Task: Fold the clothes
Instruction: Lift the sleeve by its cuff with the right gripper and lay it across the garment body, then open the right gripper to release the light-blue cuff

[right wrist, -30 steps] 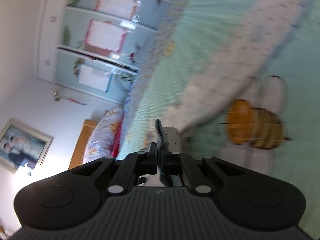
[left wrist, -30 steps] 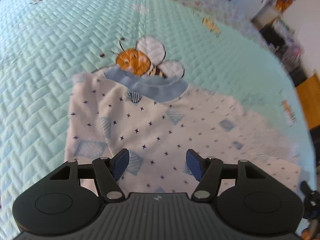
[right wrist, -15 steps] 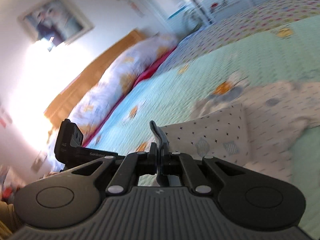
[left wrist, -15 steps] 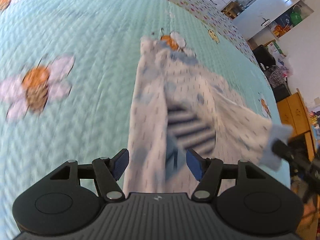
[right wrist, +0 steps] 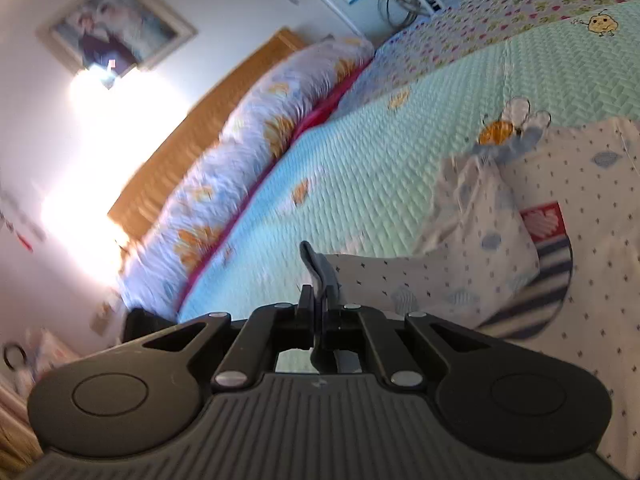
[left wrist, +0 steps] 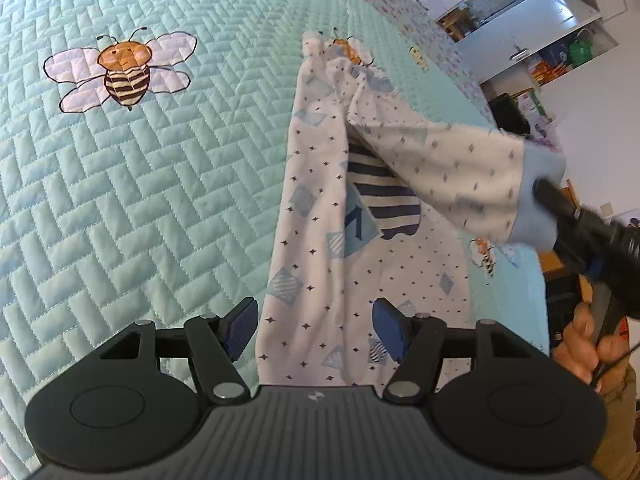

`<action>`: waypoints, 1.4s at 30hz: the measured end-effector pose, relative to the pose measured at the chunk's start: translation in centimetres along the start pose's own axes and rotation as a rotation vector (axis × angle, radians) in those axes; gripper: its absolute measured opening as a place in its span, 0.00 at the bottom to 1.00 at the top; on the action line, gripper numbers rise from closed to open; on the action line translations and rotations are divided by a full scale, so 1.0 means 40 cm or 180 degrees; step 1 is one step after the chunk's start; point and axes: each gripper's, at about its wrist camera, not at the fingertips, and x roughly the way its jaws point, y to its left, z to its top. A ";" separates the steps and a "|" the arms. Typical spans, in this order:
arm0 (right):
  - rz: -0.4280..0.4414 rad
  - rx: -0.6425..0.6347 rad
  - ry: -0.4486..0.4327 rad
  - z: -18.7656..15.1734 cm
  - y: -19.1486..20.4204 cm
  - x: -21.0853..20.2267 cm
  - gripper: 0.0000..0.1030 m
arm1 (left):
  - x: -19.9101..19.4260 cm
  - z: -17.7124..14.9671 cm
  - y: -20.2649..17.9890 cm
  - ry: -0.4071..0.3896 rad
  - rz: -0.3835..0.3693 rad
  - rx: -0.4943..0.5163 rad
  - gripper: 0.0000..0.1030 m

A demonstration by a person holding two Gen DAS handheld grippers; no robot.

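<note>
Sleeve cuff (right wrist: 320, 270) of patterned shirt (left wrist: 320, 264) clamped in right claw (right wrist: 316, 304), left claw (left wrist: 314, 334) apart above shirt.

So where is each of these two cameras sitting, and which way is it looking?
Left wrist view: sits on the left gripper, looks down at the shirt on the bed cover; the right gripper and a hand show.
Right wrist view: sits on the right gripper, looks low along the bed to the pillows, clamping a sleeve cuff.
Both show the shirt.
</note>
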 end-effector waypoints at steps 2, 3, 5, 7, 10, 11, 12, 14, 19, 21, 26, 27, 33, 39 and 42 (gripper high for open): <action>0.0090 0.0023 -0.0067 0.034 0.022 0.001 0.02 | -0.011 -0.002 -0.003 -0.0020 -0.0024 0.0009 0.64; 0.0133 -0.0016 -0.0060 0.045 0.037 0.002 0.02 | -0.014 -0.003 -0.005 -0.0027 -0.0032 0.0019 0.63; 0.0219 -0.0094 -0.0047 0.067 0.068 0.004 0.02 | -0.018 -0.005 -0.005 -0.0031 -0.0033 0.0036 0.64; 0.0302 -0.0173 -0.0030 0.089 0.099 0.006 0.02 | -0.020 -0.007 -0.004 -0.0030 -0.0026 0.0051 0.64; 0.0264 -0.0354 0.0207 0.070 0.128 0.039 0.02 | -0.023 -0.010 0.002 -0.0027 0.0016 0.0064 0.64; 0.0222 -0.0399 0.0316 0.052 0.128 0.057 0.02 | -0.024 -0.012 0.005 -0.0025 0.0030 0.0062 0.64; 0.0180 -0.0445 0.0425 0.035 0.127 0.074 0.02 | -0.025 -0.012 0.008 -0.0018 0.0037 0.0056 0.64; 0.0041 -0.0582 0.0646 -0.004 0.122 0.109 0.03 | -0.027 -0.014 0.014 -0.0006 0.0052 0.0044 0.64; -0.0231 -0.0774 0.0985 -0.079 0.092 0.171 0.03 | -0.023 -0.018 0.022 0.0025 0.0076 0.0030 0.64; -0.0249 -0.0817 0.1083 -0.098 0.084 0.182 0.03 | -0.020 -0.018 0.022 0.0034 0.0076 0.0027 0.64; -0.0409 -0.1127 0.1286 -0.131 0.097 0.201 0.03 | -0.015 -0.016 0.022 0.0030 0.0083 0.0019 0.64; -0.0419 -0.1167 0.1319 -0.138 0.098 0.201 0.03 | -0.014 -0.016 0.023 0.0027 0.0086 0.0017 0.64; -0.0490 -0.1373 0.1549 -0.204 0.097 0.226 0.07 | -0.025 -0.002 0.034 -0.0029 0.0118 -0.0042 0.64; -0.0466 -0.1189 0.1591 -0.254 0.069 0.236 0.26 | -0.024 0.010 0.015 -0.0031 0.0096 0.0017 0.64; -0.0449 -0.0985 0.1494 -0.256 0.050 0.210 0.28 | -0.013 0.015 0.006 -0.0019 0.0089 0.0040 0.64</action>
